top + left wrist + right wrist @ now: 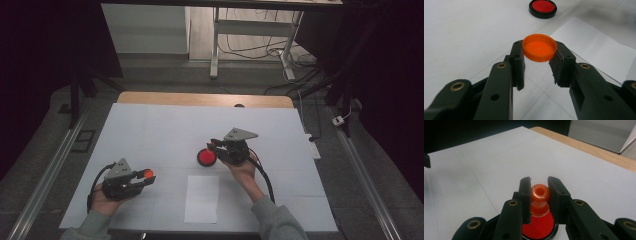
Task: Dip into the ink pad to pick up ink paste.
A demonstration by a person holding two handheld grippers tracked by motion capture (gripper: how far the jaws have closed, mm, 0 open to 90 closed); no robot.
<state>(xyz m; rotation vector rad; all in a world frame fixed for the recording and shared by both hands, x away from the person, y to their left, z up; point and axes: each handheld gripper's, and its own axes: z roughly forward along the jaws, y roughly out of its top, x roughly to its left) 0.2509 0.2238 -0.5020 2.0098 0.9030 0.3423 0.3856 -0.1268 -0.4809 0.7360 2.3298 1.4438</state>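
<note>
The left gripper (141, 178), at the near left of the white-covered table (150, 130), held a shallow orange cap (539, 47) pinched by its rim between its jaws, open side up and clear of the surface. The right gripper (216, 146), near the table's middle, was closed on a small orange bottle-neck piece (540, 195) with a round opening at its tip, directly above a red disc with a black rim (206, 157) lying on the table. A white paper sheet (202, 198) lay flat at the near edge between the person's two hands, just short of the disc.
</note>
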